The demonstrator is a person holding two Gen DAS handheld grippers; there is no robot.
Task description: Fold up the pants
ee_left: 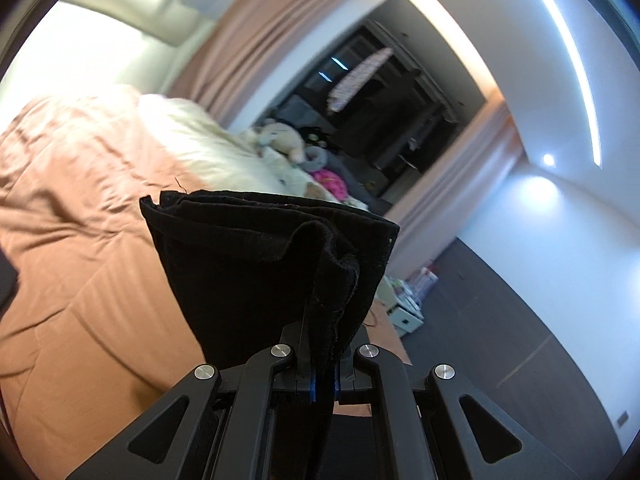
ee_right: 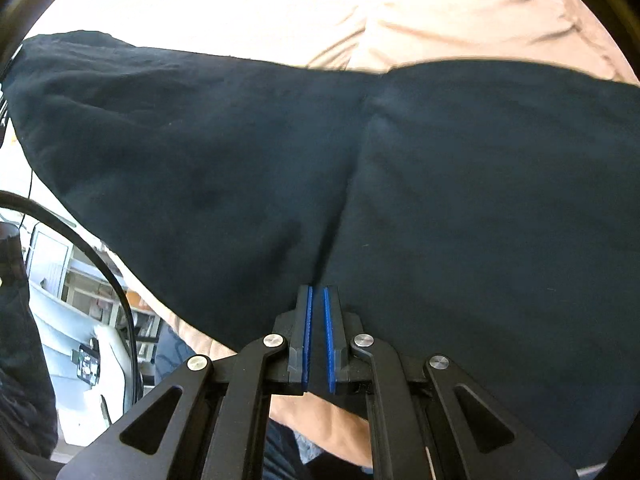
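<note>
Pants (ee_left: 272,264) first, from the left wrist view: you've got a bunched black edge of them pinched in your left gripper (ee_left: 324,360), jaws clamped tight on the cloth, and the fabric stands up in front of the lens well clear of the orange bedspread (ee_left: 80,208) below. A few layers show along the top hem, so it looks like a leg end or a doubled edge, can't say which. Pillows and a stuffed toy (ee_left: 280,140) sit further up the bed, out of your way. Now the right wrist view: the pants (ee_right: 280,160) fill nearly the whole picture, draped wide with a crease running up from your right gripper (ee_right: 318,320), which is clenched on a fold of the black cloth right between the blue pads (ee_right: 307,336). The bedspread (ee_right: 460,20) peeks out above the fabric, and a black cable (ee_right: 100,264) loops at the lower left, clear of the cloth. My read is you're mid-fold, carrying one end over while the other side stays gripped. Next move probably calls for bringing the left end across and down so its edge lands square on the part below, keeping the cloth taut between both grips so it doesn't sag or twist, and only letting go once the layers line up.
</note>
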